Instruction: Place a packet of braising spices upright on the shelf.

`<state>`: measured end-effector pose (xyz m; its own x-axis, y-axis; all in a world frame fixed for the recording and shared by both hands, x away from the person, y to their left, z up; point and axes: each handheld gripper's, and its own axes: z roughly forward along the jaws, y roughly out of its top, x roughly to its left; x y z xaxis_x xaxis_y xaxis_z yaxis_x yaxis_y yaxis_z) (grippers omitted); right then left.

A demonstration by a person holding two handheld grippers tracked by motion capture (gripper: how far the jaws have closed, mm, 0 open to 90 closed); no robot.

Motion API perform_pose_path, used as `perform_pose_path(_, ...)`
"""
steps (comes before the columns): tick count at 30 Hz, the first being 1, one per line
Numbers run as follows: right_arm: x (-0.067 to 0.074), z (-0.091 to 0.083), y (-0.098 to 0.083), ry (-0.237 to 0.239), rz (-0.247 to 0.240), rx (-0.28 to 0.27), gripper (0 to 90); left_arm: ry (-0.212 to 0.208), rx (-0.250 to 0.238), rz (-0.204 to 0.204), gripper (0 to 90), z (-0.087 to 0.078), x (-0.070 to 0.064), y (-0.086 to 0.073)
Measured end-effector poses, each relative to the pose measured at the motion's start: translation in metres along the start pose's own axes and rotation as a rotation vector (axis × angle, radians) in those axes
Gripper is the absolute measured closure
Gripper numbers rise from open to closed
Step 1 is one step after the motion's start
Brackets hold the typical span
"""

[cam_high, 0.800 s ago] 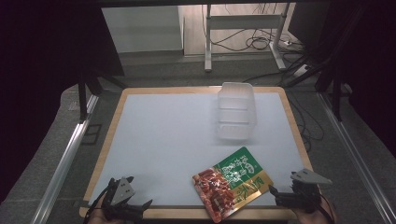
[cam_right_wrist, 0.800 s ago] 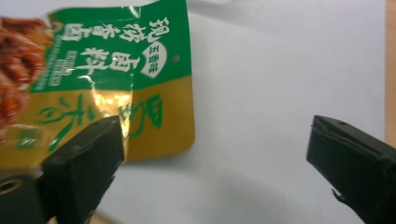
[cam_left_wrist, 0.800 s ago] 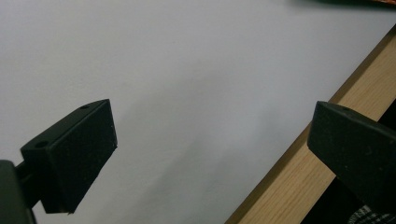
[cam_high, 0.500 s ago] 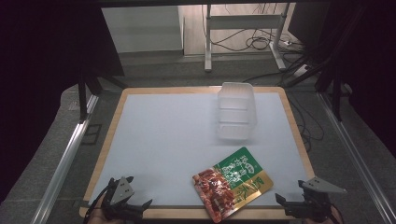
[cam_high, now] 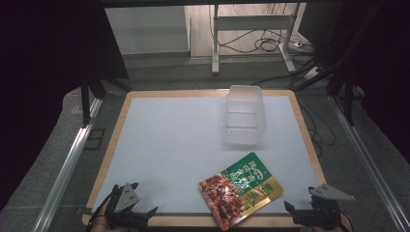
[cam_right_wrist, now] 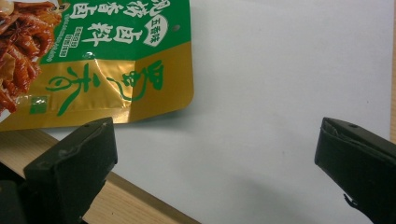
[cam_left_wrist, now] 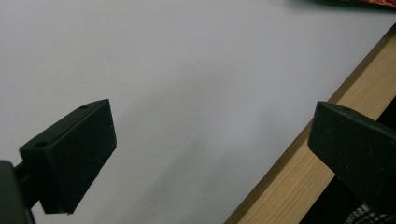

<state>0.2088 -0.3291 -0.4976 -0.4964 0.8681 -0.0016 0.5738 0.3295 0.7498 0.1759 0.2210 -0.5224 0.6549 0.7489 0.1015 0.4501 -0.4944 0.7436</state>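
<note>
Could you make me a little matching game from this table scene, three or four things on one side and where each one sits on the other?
Things:
1. clear plastic container
2. snack pouch
3. left gripper
4. right gripper

Places:
A. near edge of the white mat, middle right
B. near left corner, jaws open
C. far side of the mat, right of centre
D. near right corner, jaws open

Pairs: 1-C, 2-A, 3-B, 4-D

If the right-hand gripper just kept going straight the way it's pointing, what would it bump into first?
Probably nothing at first: between the open jaws of the right gripper lies only the bare white mat. The green and gold snack pouch sits just off to the side of that line, though depth is hard to judge.
</note>
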Motion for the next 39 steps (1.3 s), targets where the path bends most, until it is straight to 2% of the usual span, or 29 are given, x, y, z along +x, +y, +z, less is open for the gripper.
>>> perform_pose_path(16,0.003,0.002,0.006,0.023,0.007,-0.059,0.0,0.002,0.0,0.004,0.8,0.0,-0.001,0.0)
perform_pose_path(33,0.011,0.015,0.019,0.034,-0.068,-0.054,0.0,0.004,0.001,0.007,0.8,0.0,-0.001,0.0)
perform_pose_path(39,0.01,0.02,0.024,0.055,-0.058,-0.071,0.0,0.004,0.001,0.008,0.8,0.0,-0.001,0.0)
